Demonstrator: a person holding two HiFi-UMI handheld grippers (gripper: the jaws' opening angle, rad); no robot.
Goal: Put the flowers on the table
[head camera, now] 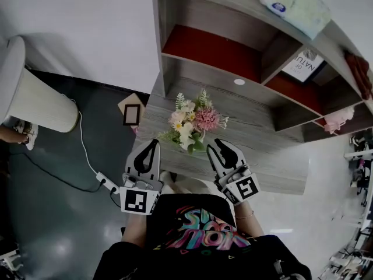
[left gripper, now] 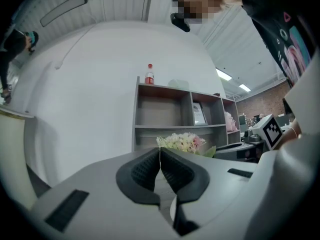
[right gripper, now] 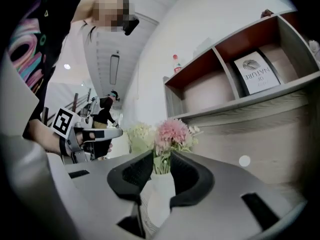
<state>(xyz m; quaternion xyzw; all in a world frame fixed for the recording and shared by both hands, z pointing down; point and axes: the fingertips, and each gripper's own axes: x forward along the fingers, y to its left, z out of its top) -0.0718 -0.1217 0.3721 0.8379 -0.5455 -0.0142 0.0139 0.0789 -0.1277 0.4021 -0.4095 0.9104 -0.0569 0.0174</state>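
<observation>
Pink, white and yellow flowers (head camera: 189, 124) with green leaves, stuck in a small white vase (right gripper: 159, 185), are over the near part of the grey wood-grain worktop (head camera: 262, 133), right between the two tongs in the head view. Can't really tell if the vase's base is touching the worktop or not.

Biggest thing around is the grey shelf unit with red back panels (head camera: 215, 48) running along the far side of the worktop. The flowers are well in front of it.

Then there's the person's two grippers. The right tongs (right gripper: 160, 156) are clamped on the neck of the vase, pads pressed in on either side, stems poking up just past them. The left tongs (left gripper: 160, 153) are squeezed together with nothing in them, just left of the flowers and not touching them.

Smaller stuff: a white card with a leaf print (head camera: 304, 63) leans in one shelf compartment, and there's a little white dot (head camera: 239, 81) on the worktop behind the flowers.
</observation>
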